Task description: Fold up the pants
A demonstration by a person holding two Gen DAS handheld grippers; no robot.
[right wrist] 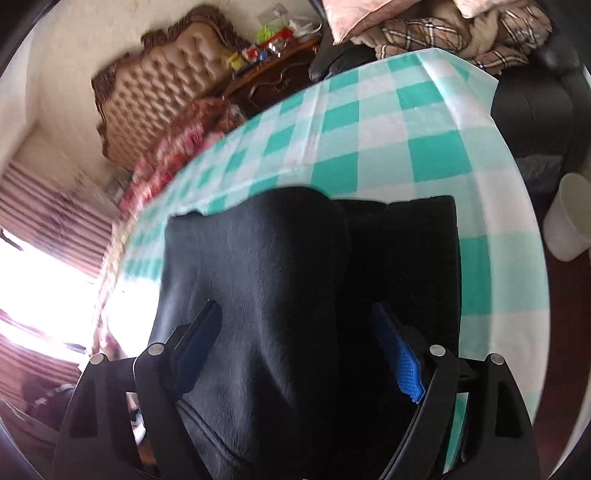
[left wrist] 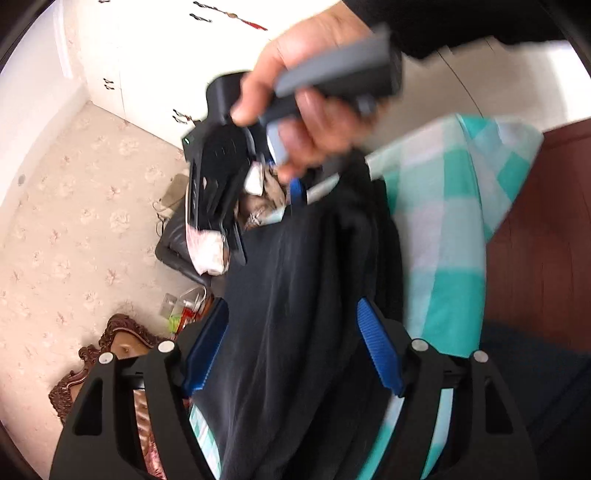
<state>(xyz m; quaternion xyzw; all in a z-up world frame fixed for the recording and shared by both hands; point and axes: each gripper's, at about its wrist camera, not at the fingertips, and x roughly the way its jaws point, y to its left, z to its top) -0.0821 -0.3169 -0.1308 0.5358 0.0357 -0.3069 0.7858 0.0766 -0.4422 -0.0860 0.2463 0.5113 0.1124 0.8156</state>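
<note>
Pants [right wrist: 266, 288], dark, lie on my checked worktop [right wrist: 424, 155]; left hand-held gripper [left wrist: 291, 350] and right hand-held gripper [right wrist: 299, 350] both gape apart, cloth between, unclamped.

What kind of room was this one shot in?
Most likely a lived-in bedroom at home: a carved, tufted headboard, white wardrobe doors, and piled blankets beyond the checked tablecloth under the dark pants.
</note>
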